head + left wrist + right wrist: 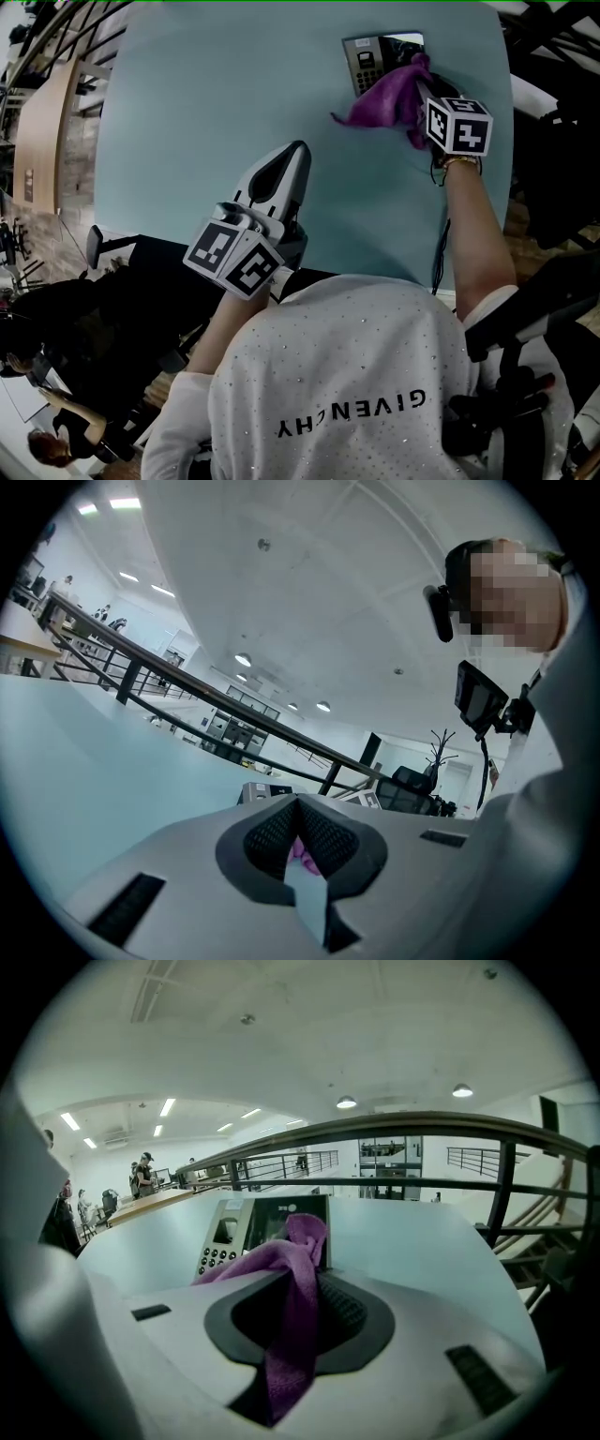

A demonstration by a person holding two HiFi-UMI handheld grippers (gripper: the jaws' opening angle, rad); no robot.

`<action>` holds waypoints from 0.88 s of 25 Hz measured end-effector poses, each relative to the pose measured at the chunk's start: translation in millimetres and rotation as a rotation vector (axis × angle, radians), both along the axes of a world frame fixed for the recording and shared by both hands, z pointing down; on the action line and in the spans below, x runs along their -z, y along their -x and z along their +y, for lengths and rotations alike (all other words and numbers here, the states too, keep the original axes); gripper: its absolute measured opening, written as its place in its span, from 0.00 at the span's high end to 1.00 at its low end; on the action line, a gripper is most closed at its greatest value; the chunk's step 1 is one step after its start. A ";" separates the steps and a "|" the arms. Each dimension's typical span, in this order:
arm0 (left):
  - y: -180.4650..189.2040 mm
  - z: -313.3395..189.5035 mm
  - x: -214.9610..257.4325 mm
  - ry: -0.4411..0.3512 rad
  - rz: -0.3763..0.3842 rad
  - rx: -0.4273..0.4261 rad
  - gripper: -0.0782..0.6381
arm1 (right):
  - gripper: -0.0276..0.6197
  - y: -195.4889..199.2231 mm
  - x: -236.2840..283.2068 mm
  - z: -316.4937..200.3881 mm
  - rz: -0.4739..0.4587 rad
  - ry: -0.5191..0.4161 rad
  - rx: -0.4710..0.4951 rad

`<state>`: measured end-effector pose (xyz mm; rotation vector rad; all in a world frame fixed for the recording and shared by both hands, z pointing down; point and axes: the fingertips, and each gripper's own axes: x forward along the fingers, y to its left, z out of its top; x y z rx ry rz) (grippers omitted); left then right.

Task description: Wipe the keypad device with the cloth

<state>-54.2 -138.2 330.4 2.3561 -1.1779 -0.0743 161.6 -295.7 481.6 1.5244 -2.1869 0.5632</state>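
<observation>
**A:** Head view first. Where is the keypad device (368, 64)?

**B:** It lies flat on the pale counter (216, 112), at the far edge. The purple cloth (384, 101) lies over its near right part. The right gripper (424, 92) is at the cloth. The left gripper (294, 159) is over bare counter, well apart from the device.

**A:** Left gripper view: jaws?

**B:** Left gripper (298, 810): jaws closed together, pads meeting, nothing between them. A speck of purple shows through the slit below the pads, lying beyond them.

**A:** Right gripper view?

**B:** Right gripper (302, 1288): jaws clamped on the cloth (291, 1335), which trails out both front and back. Its front fold rises against the dark screen of the keypad device (225, 1237). The keys at the left are uncovered. Contact with the screen looks likely, but the angle is too low to be sure.
</observation>
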 end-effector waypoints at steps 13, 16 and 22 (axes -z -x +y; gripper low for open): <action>-0.3 -1.5 -1.3 0.007 -0.006 -0.011 0.89 | 0.85 -33.6 -10.1 2.1 -0.084 0.029 -0.124; -0.1 -2.0 -1.7 0.007 -0.011 -0.013 0.89 | 0.85 -34.6 -7.8 2.8 -0.105 0.030 -0.143; -4.9 -1.5 -6.2 0.018 -0.004 -0.018 0.89 | 0.85 9.5 31.7 5.2 -0.127 -0.106 0.002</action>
